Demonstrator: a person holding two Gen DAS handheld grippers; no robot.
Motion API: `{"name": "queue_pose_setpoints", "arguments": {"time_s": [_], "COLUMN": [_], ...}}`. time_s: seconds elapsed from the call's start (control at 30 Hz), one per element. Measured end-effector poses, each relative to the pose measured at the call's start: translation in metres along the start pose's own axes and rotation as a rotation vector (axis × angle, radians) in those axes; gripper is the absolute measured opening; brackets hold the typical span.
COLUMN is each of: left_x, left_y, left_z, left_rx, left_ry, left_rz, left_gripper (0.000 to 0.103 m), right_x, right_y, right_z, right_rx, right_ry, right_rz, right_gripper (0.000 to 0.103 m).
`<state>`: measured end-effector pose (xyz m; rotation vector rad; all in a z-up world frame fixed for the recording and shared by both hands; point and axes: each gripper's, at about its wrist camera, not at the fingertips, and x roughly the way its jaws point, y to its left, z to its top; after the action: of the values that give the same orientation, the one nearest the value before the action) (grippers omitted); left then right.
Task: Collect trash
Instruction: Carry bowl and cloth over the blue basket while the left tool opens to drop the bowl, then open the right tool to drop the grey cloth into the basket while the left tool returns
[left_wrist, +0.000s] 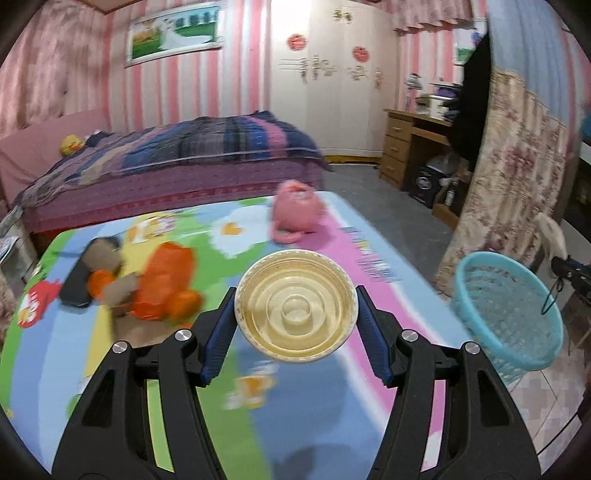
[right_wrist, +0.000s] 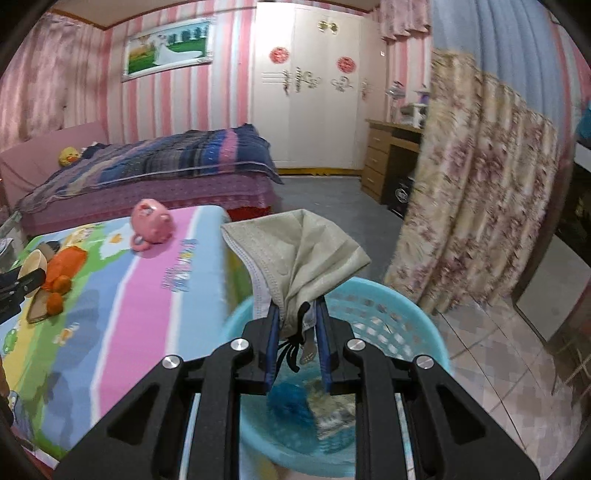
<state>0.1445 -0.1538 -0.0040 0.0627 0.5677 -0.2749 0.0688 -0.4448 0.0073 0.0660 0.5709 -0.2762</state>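
Observation:
My left gripper (left_wrist: 296, 314) is shut on a cream plastic bowl-shaped container (left_wrist: 295, 304), held above the colourful play mat (left_wrist: 332, 387); I see its ridged round face. My right gripper (right_wrist: 297, 332) is shut on a grey-beige face mask (right_wrist: 299, 251) with black ear loops, held over the blue plastic basket (right_wrist: 406, 325). The basket holds blue crumpled trash (right_wrist: 290, 400) and a wrapper (right_wrist: 332, 413). The basket also shows in the left wrist view (left_wrist: 517, 317), to the right of the mat. The left gripper and its container show at the left edge of the right wrist view (right_wrist: 22, 280).
On the mat lie an orange plush toy (left_wrist: 166, 284), a brown and black item (left_wrist: 99, 266) and a pink plush bag (left_wrist: 295, 214). A bed (left_wrist: 177, 166) stands behind the mat. A floral curtain (left_wrist: 517, 177) hangs at the right, a wooden desk (left_wrist: 406, 147) beyond.

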Motion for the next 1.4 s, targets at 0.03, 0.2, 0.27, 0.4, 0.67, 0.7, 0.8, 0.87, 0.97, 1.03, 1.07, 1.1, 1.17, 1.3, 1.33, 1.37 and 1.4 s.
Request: {"name": "queue_pose_setpoints", "arguments": {"time_s": [0.03, 0.2, 0.27, 0.4, 0.67, 0.7, 0.8, 0.87, 0.97, 1.03, 1.07, 1.1, 1.17, 1.3, 1.33, 1.37, 1.4], "left_x": [0.003, 0.024, 0.031, 0.047, 0.061, 0.061, 0.063, 0.062, 0.060, 0.059, 0.058, 0.056, 0.054, 0.046, 0.045, 0.044, 0.041], "left_y": [-0.013, -0.078, -0.102, -0.143, -0.206, -0.209, -0.215, -0.213, -0.196, -0.183, -0.177, -0.166, -0.152, -0.113, -0.106, -0.100, -0.091], "left_z": [0.000, 0.005, 0.005, 0.003, -0.001, -0.001, 0.004, 0.009, 0.015, 0.016, 0.016, 0.014, 0.013, 0.005, 0.004, 0.004, 0.003], "left_rx": [0.014, 0.046, 0.065, 0.098, 0.173, 0.177, 0.179, 0.169, 0.151, 0.145, 0.141, 0.132, 0.123, 0.115, 0.113, 0.111, 0.107], "left_ry": [-0.001, 0.016, 0.019, 0.037, 0.047, 0.047, 0.053, 0.036, 0.033, 0.027, 0.025, 0.022, 0.024, 0.033, 0.037, 0.041, 0.044], "left_rz": [-0.011, -0.107, -0.132, -0.182, -0.249, -0.253, -0.285, -0.252, -0.231, -0.192, -0.173, -0.138, -0.112, -0.035, -0.023, -0.012, 0.005], "left_gripper": [0.060, 0.060, 0.060, 0.060, 0.061, 0.061, 0.074, 0.087, 0.088, 0.091, 0.094, 0.096, 0.097, 0.097, 0.097, 0.097, 0.097], "right_x": [0.002, 0.009, 0.012, 0.015, 0.020, 0.019, 0.017, 0.017, 0.018, 0.020, 0.021, 0.022, 0.025, 0.035, 0.040, 0.041, 0.044], "right_y": [-0.008, -0.034, -0.045, -0.060, -0.086, -0.089, -0.094, -0.095, -0.090, -0.086, -0.084, -0.082, -0.080, -0.069, -0.064, -0.062, -0.059], "right_z": [-0.002, -0.012, -0.015, -0.022, -0.031, -0.032, -0.033, -0.033, -0.032, -0.031, -0.030, -0.030, -0.029, -0.031, -0.031, -0.031, -0.031], "right_rx": [0.014, 0.065, 0.094, 0.150, 0.224, 0.233, 0.250, 0.253, 0.240, 0.229, 0.226, 0.222, 0.214, 0.193, 0.180, 0.175, 0.165], "right_ry": [0.008, 0.035, 0.041, 0.043, 0.045, 0.044, 0.036, 0.034, 0.035, 0.036, 0.037, 0.038, 0.045, 0.070, 0.080, 0.084, 0.088], "right_rz": [-0.008, -0.044, -0.059, -0.072, -0.112, -0.119, -0.125, -0.125, -0.119, -0.115, -0.112, -0.109, -0.102, -0.084, -0.080, -0.079, -0.078], "right_gripper": [0.019, 0.019, 0.019, 0.019, 0.019, 0.019, 0.019, 0.019, 0.019, 0.019, 0.019, 0.019, 0.019, 0.019, 0.019, 0.019, 0.019]}}
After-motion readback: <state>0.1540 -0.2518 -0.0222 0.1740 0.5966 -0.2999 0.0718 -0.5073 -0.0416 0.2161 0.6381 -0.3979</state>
